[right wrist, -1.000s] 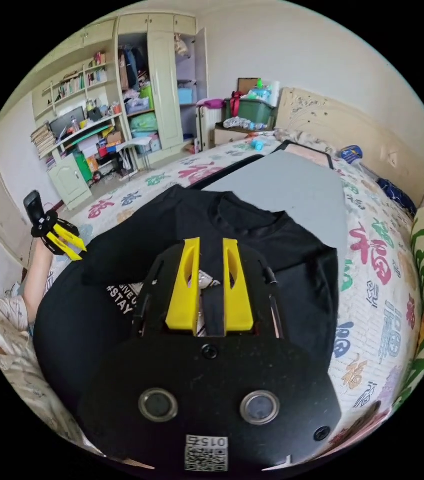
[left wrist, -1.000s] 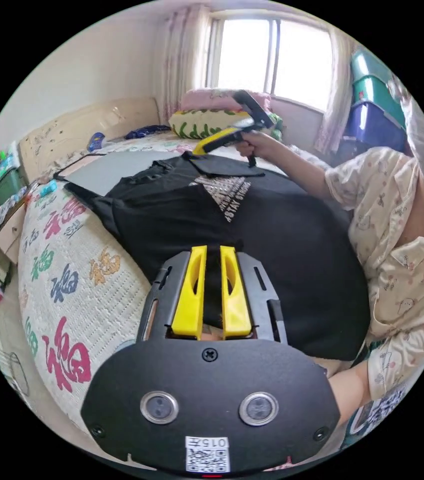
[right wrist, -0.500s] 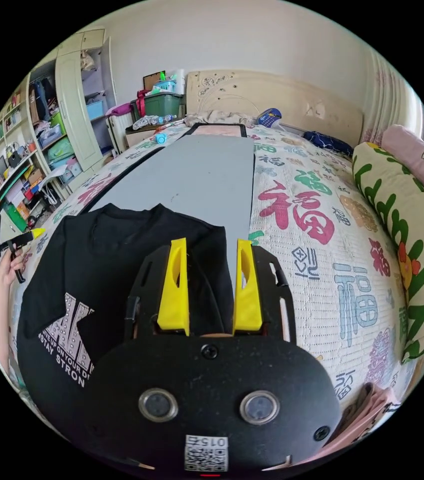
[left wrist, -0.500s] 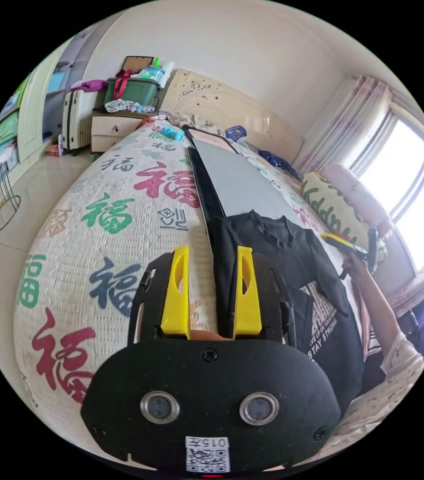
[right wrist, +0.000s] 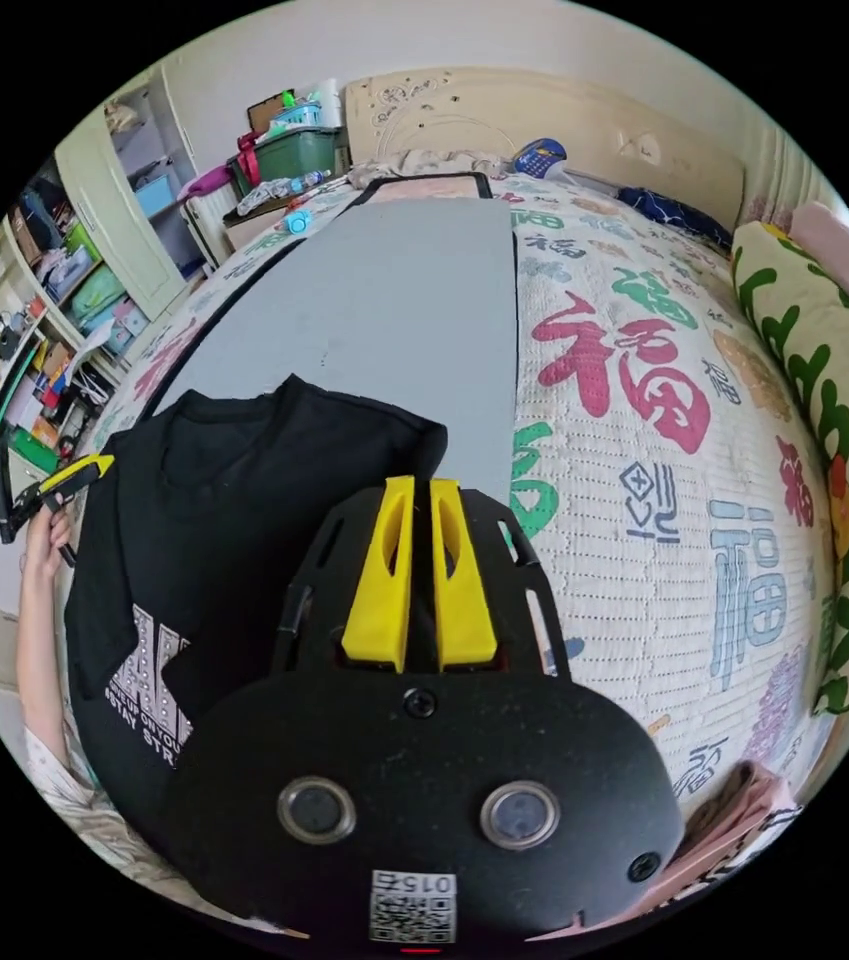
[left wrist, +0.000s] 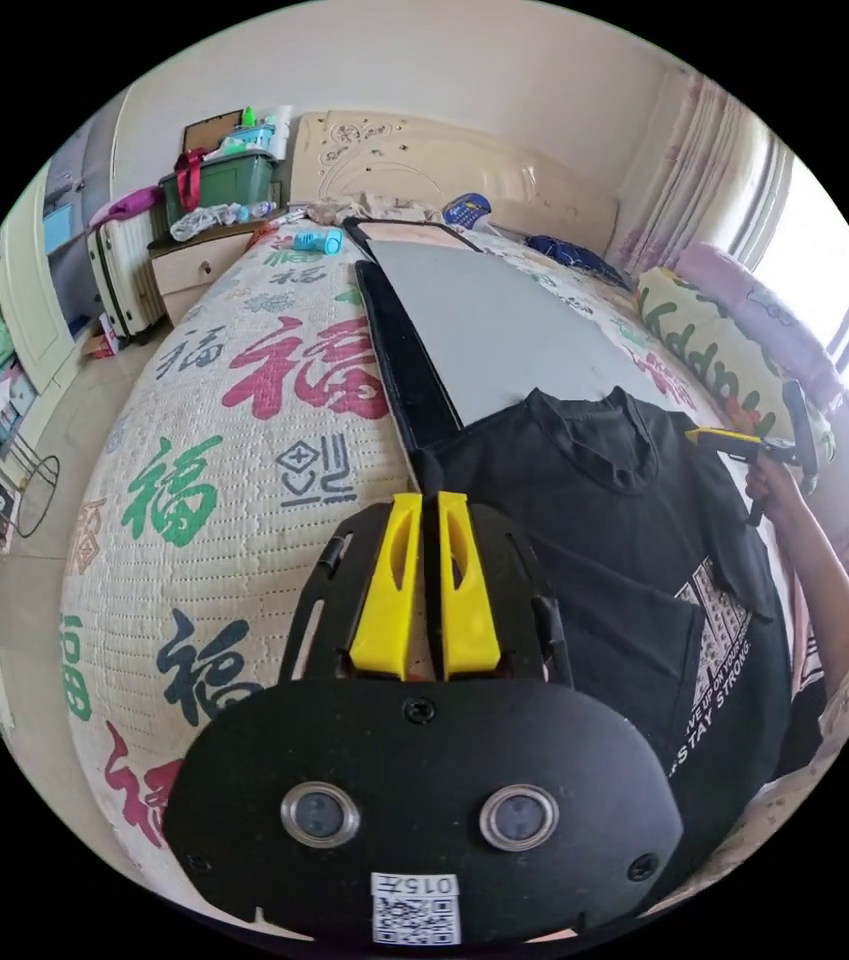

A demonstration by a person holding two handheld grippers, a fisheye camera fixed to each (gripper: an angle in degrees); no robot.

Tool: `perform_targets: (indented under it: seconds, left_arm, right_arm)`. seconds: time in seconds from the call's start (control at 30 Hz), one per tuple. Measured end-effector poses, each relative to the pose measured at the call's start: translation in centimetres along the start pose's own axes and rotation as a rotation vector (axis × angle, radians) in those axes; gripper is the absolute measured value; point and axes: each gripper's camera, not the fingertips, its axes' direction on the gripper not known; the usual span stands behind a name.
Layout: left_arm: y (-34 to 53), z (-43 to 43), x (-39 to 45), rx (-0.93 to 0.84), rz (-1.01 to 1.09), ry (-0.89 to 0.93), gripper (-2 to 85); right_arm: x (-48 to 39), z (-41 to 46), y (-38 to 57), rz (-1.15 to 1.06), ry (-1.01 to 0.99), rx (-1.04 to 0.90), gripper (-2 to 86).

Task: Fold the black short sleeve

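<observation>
The black short sleeve shirt (left wrist: 584, 520) lies on the bed with its collar toward a grey board and its white print facing up, side parts folded inward. My left gripper (left wrist: 424, 500) is shut on the shirt's edge near one shoulder, with dark cloth between the yellow jaws. In the right gripper view the shirt (right wrist: 244, 500) spreads to the left, and my right gripper (right wrist: 412, 487) is shut on its other shoulder edge. Each view shows the other gripper in a hand: the right gripper (left wrist: 734, 440) and the left gripper (right wrist: 69, 478), both at the shirt's far side.
A grey board (right wrist: 394, 290) lies along the patterned bed cover (left wrist: 244, 420). Pillows (left wrist: 714, 340) line the window side. A green bin (left wrist: 224, 180) and a nightstand stand by the headboard. Crowded shelves (right wrist: 34, 330) stand across the floor. A person's arm (left wrist: 824, 580) reaches over the shirt.
Both grippers, open half a second ago, have shut on the shirt's shoulder edges. A second ago the right gripper held a sleeve up over the chest; that sleeve now lies folded.
</observation>
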Motion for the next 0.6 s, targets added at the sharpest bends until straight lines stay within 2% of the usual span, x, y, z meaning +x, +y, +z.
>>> perform_targets:
  seconds: [0.13, 0.23, 0.33, 0.43, 0.5, 0.6]
  left_arm:
    - [1.6, -6.0, 2.1, 0.141, 0.074, 0.008, 1.0]
    - [4.2, -13.2, 5.2, 0.265, 0.2, 0.039, 0.7]
    - [10.3, -22.0, 8.9, 0.398, 0.328, 0.06, 0.5]
    - [20.7, -31.1, 12.2, 0.493, 0.492, 0.091, 0.4]
    - [30.6, -36.2, 13.7, 0.482, 0.589, 0.112, 0.3]
    - [42.1, -38.4, 14.9, 0.417, 0.581, 0.137, 0.2]
  right_arm:
    - [-1.6, -6.2, 4.3, -0.066, -0.036, 0.119, 2.8]
    - [-2.9, -15.0, 10.9, -0.145, -0.13, 0.251, 2.0]
    - [-3.8, -25.7, 21.0, -0.257, -0.194, 0.399, 1.4]
    - [-3.7, -35.3, 34.6, -0.402, -0.249, 0.492, 0.5]
    - [-2.5, -39.4, 45.6, -0.485, -0.317, 0.398, 0.1]
    - [0.0, -39.6, 58.0, -0.441, -0.399, 0.32, -0.1]
